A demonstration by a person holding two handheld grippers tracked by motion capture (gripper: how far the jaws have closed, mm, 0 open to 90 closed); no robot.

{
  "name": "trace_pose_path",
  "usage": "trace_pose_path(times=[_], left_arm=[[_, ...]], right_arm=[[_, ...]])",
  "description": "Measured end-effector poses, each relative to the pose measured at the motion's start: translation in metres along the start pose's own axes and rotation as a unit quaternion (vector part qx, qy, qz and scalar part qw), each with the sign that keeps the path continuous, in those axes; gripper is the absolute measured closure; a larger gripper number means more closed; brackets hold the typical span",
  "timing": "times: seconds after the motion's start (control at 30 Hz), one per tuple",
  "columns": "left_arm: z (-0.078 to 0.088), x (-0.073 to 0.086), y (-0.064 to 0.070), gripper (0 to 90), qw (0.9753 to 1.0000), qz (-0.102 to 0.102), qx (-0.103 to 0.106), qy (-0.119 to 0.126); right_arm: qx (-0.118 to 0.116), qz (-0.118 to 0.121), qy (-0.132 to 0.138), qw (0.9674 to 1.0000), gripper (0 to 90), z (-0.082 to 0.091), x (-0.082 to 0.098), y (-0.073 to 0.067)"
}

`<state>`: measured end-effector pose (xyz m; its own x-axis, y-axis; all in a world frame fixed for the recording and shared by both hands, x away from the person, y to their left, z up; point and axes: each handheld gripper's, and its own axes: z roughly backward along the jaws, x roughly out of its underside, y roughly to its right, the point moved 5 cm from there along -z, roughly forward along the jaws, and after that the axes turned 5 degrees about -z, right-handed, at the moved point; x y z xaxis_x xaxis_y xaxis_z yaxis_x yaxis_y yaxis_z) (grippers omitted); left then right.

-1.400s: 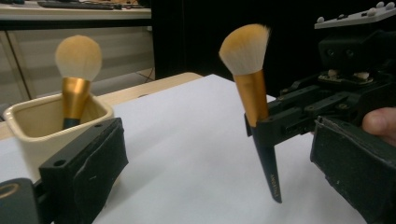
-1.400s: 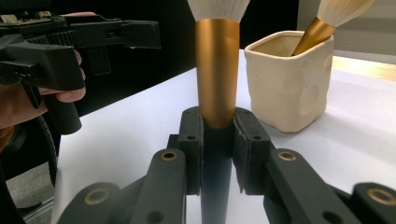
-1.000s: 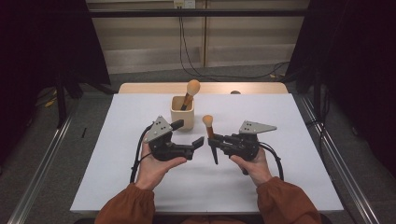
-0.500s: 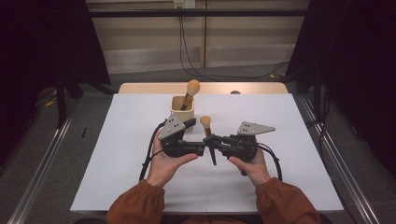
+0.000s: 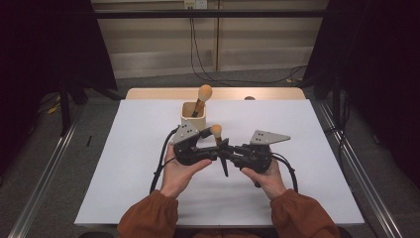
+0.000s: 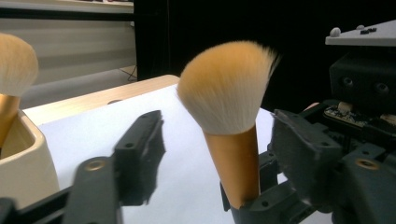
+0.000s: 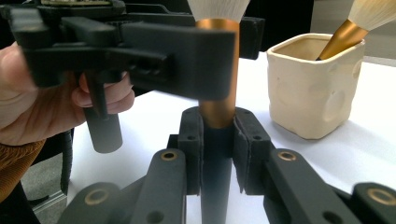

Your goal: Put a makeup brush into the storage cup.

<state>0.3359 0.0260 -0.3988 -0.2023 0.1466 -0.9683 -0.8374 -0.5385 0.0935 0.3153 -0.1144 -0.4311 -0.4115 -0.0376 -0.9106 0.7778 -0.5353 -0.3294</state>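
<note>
Now right claw (image 7: 217, 144) pinches the upright brush (image 6: 233, 121) by its handle; left claw (image 6: 219, 154), jaws just closing, straddles its gold neck, not yet gripping.

Both forearms reach in, hands level and facing each other. Right gripper (image 5: 229, 154) clamped tight, jaws pointing at the left gripper (image 5: 214, 151), whose jaws have just been closing and stand half parted, tips nearly meeting.
</note>
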Motion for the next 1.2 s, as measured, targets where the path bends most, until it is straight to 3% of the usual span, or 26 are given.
trace_pose_path(times=[0.33, 0.6, 0.93, 1.2], left_arm=[[-0.0013, 0.0028, 0.0007, 48.0, 0.9999, 0.010, 0.006, -0.009], [-0.0004, 0.0024, 0.0022, 64.5, 0.9998, 0.009, 0.019, -0.004], [-0.0004, 0.0024, 0.0030, 67.2, 0.9994, 0.017, 0.030, -0.005], [-0.0010, 0.0014, 0.0044, 69.0, 0.9993, 0.010, 0.037, -0.005]], right_arm=[[0.004, 0.001, 0.003, 1.0000, 75.4, 0.0004, -0.0002, 0.0000], [0.009, -0.003, 0.004, 0.9999, 75.4, 0.0003, -0.0001, 0.0016], [0.008, -0.003, 0.004, 1.0000, 75.4, 0.0001, 0.0001, 0.0012], [0.004, -0.008, 0.005, 1.0000, 75.0, -0.0010, 0.0005, 0.0018]])
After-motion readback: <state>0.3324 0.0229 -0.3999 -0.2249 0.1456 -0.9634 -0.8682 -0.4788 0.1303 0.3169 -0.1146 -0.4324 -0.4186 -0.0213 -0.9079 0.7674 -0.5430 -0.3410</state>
